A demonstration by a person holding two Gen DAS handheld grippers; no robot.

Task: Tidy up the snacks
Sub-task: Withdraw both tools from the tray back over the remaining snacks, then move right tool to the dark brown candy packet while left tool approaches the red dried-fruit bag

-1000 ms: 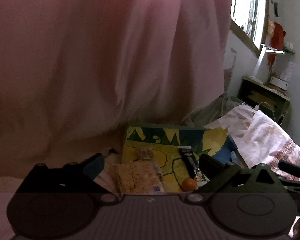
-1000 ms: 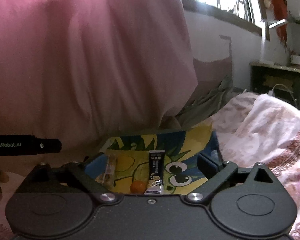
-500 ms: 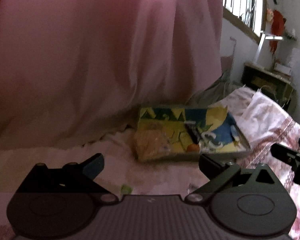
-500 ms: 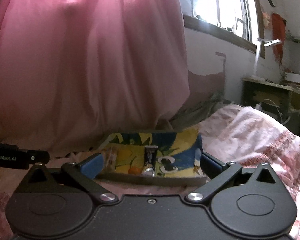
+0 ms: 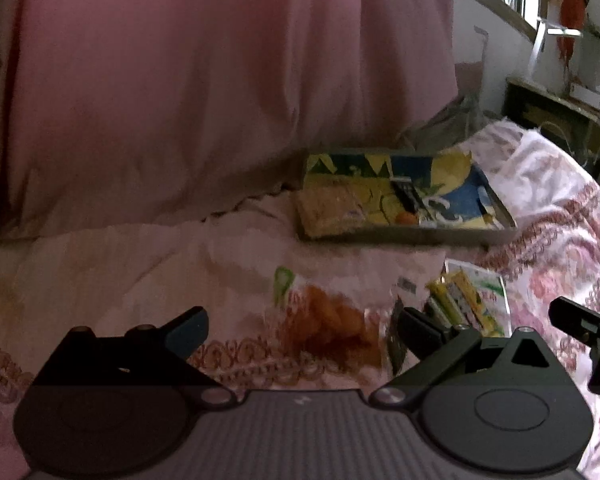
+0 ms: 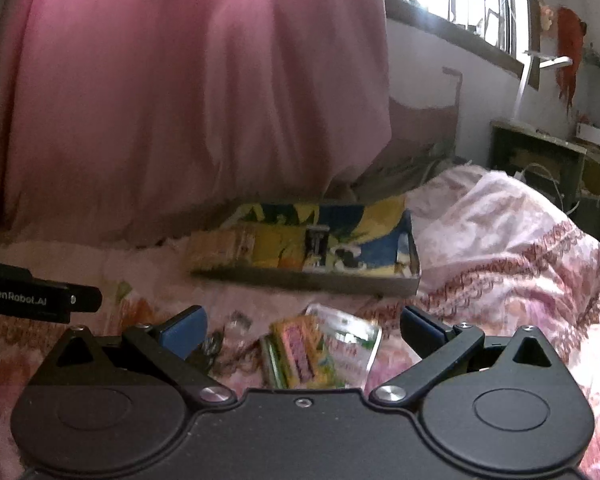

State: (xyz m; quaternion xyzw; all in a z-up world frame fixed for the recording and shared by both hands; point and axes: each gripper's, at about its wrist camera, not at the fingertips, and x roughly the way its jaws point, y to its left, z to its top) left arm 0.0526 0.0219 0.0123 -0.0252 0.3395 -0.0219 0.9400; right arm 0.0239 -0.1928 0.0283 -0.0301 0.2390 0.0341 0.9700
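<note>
Both the left gripper (image 5: 302, 330) and the right gripper (image 6: 300, 330) hover over the bed (image 5: 140, 272) with jaws spread wide and empty. The left wrist view alone shows a clear bag of orange snacks (image 5: 328, 320) between its fingers, beside a yellow-green packet (image 5: 466, 300). The right wrist view has that packet (image 6: 304, 352) nearest, with the patterned tray (image 6: 312, 276) of snacks lying beyond.
</note>
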